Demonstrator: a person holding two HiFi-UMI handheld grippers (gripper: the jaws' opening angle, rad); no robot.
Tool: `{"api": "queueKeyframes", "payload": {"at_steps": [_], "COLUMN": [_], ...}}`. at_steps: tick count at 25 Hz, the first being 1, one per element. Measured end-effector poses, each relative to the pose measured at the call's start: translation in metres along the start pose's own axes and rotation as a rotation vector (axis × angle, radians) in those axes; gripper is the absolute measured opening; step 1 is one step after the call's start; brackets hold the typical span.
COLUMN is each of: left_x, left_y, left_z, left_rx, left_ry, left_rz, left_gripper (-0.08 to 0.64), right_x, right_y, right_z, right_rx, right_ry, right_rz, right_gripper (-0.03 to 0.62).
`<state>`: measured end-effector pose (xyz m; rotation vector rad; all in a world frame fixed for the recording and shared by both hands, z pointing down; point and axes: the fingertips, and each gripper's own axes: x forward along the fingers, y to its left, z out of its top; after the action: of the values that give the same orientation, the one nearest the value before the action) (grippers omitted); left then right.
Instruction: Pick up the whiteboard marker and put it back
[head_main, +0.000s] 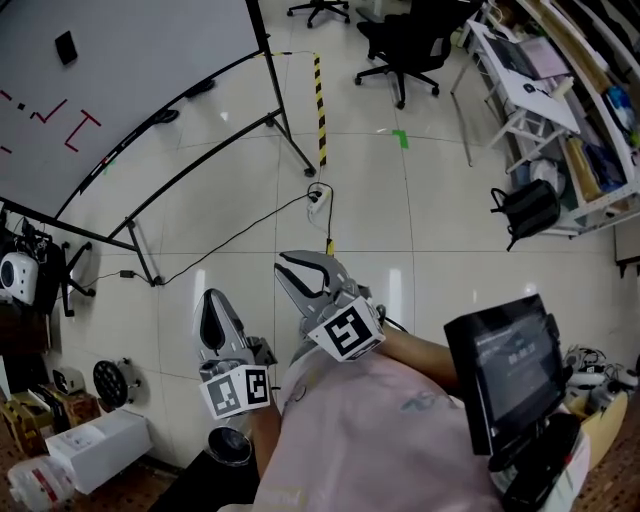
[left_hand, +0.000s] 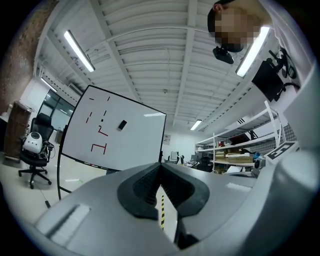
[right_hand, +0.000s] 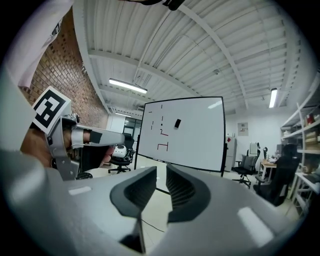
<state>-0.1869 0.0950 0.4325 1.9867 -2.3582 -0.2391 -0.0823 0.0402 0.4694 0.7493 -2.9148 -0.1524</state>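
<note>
A whiteboard (head_main: 130, 50) on a wheeled stand fills the head view's upper left, with red strokes and a black eraser (head_main: 66, 47) stuck on it. Two dark things (head_main: 165, 117) lie on its ledge, too small to tell as markers. No marker shows between any jaws. My left gripper (head_main: 212, 298) hangs low at the person's front, shut and empty, well short of the board. My right gripper (head_main: 303, 262) beside it stands open with nothing in the gap. The left gripper view shows its jaws (left_hand: 160, 172) meeting before the whiteboard (left_hand: 120, 140). The right gripper (right_hand: 161, 175) faces the whiteboard (right_hand: 190, 130) too, the left gripper (right_hand: 120, 137) at its left.
The stand's legs (head_main: 145, 262) and a cable to a power strip (head_main: 318, 198) lie on the tiled floor ahead. Yellow-black tape (head_main: 320, 100) runs beyond. Office chairs (head_main: 400, 45) and shelving (head_main: 560, 110) are at the right, a black bag (head_main: 528, 210) below. Boxes (head_main: 95, 445) crowd the lower left.
</note>
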Motion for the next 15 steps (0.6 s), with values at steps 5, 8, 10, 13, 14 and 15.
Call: {"api": "queueKeyframes", "payload": {"at_steps": [5, 8, 10, 13, 14, 15], "left_x": [-0.0048, -0.0025, -0.0003, 0.0018, 0.0021, 0.0024], "left_y": [0.0092, 0.0051, 0.0033, 0.0025, 0.0027, 0.0031], "left_z": [-0.0055, -0.0035, -0.0028, -0.0027, -0.0025, -0.0024], "left_rx": [-0.012, -0.008, -0.007, -0.004, -0.004, -0.004], "left_ry": [0.011, 0.004, 0.003, 0.004, 0.004, 0.003], "left_rz": [0.031, 0.029, 0.025, 0.017, 0.017, 0.017], "left_gripper": [0.003, 0.003, 0.005, 0.003, 0.003, 0.003], "right_x": [0.0023, 0.0012, 0.0020, 0.0031, 0.0033, 0.0038], "right_y": [0.0020, -0.0018, -0.0026, 0.0002, 0.0009, 0.0012], "right_z": [0.0001, -0.0004, -0.0008, 0.0005, 0.0015, 0.0019], "right_rx": [0.012, 0.018, 0.013, -0.024, -0.021, -0.011], "right_ry": [-0.013, -0.012, -0.008, -0.010, -0.016, -0.019], "right_rz": [0.014, 0.011, 0.019, 0.042, 0.045, 0.048], "right_gripper": [0.052, 0.052, 0.052, 0.013, 0.006, 0.006]}}
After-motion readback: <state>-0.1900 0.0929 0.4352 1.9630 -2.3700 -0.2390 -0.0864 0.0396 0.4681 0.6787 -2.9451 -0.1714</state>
